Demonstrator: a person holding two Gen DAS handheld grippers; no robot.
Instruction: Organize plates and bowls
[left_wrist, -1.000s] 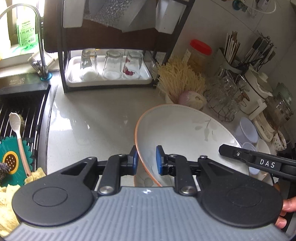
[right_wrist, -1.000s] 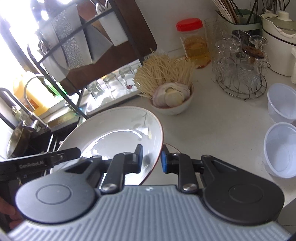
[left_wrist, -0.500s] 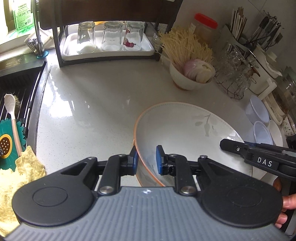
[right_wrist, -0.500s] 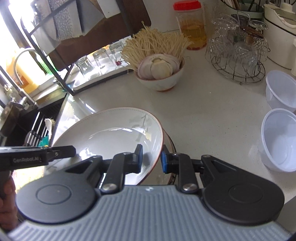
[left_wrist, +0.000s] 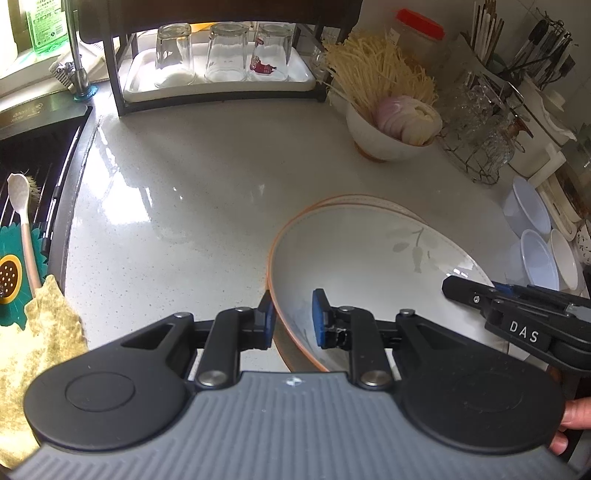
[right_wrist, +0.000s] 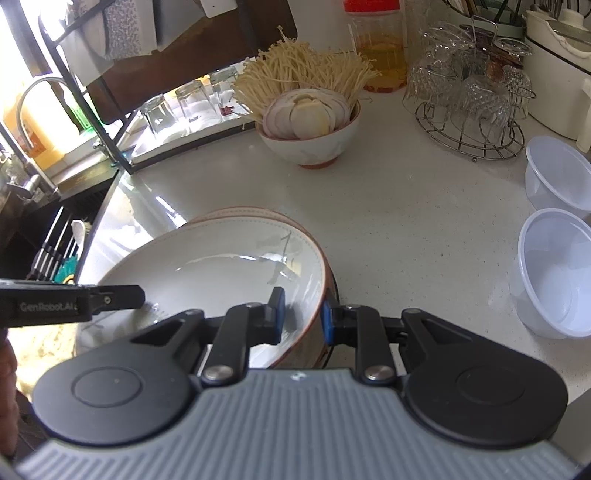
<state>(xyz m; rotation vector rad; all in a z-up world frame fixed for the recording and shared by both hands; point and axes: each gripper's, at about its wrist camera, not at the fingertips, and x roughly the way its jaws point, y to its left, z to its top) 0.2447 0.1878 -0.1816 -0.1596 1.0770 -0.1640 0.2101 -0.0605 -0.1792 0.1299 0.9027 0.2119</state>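
Note:
A white plate with an orange rim and a leaf print is held between both grippers, low over a second matching plate whose rim shows just behind it. My left gripper is shut on the plate's left rim. My right gripper is shut on its right rim. The held plate and the rim of the plate under it also show in the right wrist view. The right gripper appears in the left wrist view.
A bowl of sliced onion and enoki mushrooms stands behind the plates. Clear plastic bowls sit at the right. A wire rack of glasses, a dish rack with upturned glasses and the sink at left surround the counter.
Both grippers have lowered the plate toward the counter, and it now sits just over a second plate that has come into view beneath it.

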